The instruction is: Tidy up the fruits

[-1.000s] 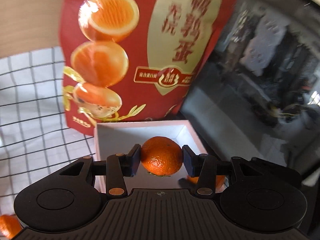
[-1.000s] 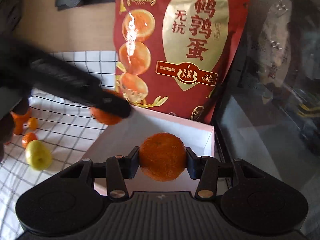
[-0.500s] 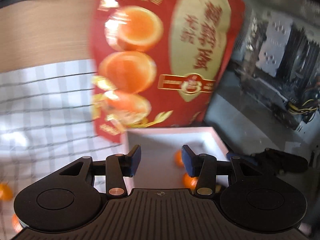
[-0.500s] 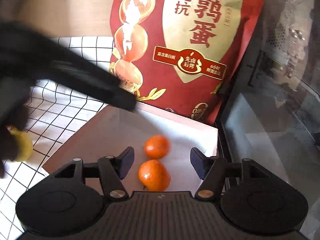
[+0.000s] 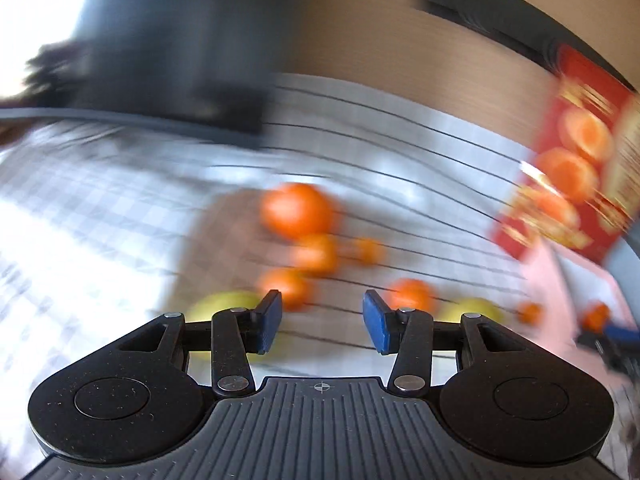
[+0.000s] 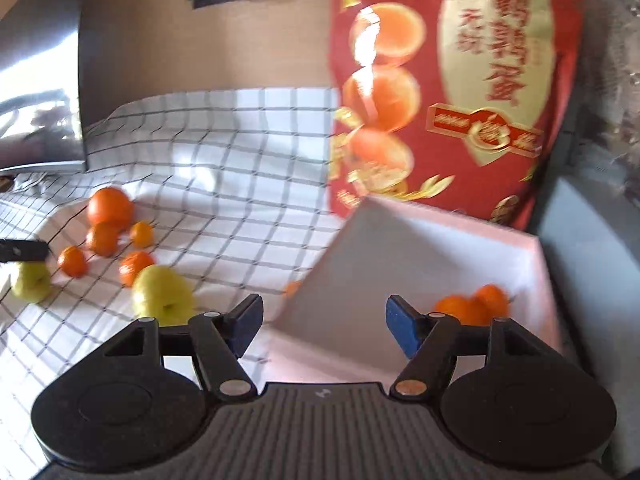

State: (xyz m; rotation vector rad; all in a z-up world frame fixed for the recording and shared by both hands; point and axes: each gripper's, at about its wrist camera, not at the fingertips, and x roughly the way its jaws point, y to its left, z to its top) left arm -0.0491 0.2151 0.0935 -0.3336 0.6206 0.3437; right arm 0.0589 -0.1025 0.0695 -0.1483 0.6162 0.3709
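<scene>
In the blurred left wrist view my left gripper (image 5: pixel 322 326) is open and empty above the checked cloth, facing several oranges (image 5: pixel 296 210) and two yellow-green apples (image 5: pixel 224 304). In the right wrist view my right gripper (image 6: pixel 322 326) is open and empty over the near edge of the white box (image 6: pixel 400 240). Two oranges (image 6: pixel 472 304) lie in the box's right corner. On the cloth to the left lie several oranges (image 6: pixel 110 206) and two apples (image 6: pixel 162 294). The left gripper's tip (image 6: pixel 24 250) shows at the far left.
A red snack bag (image 6: pixel 452 92) stands behind the box; it also shows in the left wrist view (image 5: pixel 576 168). The checked cloth (image 6: pixel 240 184) covers the table. A dark metal object (image 6: pixel 40 80) stands at the back left. A small orange (image 6: pixel 292 288) sits by the box's left wall.
Both grippers released their oranges into the box and opened. My left gripper has swung left to the fruit on the cloth. My right gripper has pulled back and turned left.
</scene>
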